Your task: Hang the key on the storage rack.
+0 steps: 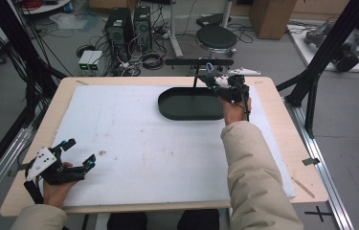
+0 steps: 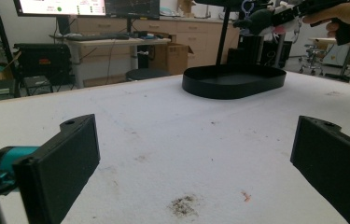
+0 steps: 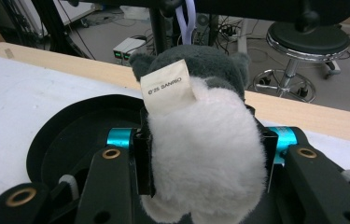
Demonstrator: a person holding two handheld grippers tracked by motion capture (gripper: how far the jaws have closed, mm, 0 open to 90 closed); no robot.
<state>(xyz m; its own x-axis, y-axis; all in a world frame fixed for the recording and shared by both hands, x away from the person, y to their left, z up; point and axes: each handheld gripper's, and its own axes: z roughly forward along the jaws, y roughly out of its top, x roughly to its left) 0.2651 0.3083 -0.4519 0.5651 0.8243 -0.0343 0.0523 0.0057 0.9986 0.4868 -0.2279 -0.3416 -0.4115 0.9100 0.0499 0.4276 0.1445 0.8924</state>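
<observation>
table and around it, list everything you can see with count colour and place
plush toy: 1, grey and white, clamped in the right gripper above the tray's right end
tray: 1, black oval, far middle of the mat
mat: 1, white, stained, covering the table
table: 1, light wood
stool: 1, black, floor beyond the table
computer towers: 2, black, floor beyond
left gripper: 1, black, jaws apart, near left corner
right gripper: 1, black, shut on the toy

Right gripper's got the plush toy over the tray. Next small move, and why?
Probably lower a little further, then open. The right gripper is shut on the grey-and-white plush toy, which hangs above the black oval tray near its right end, not yet resting inside.
</observation>
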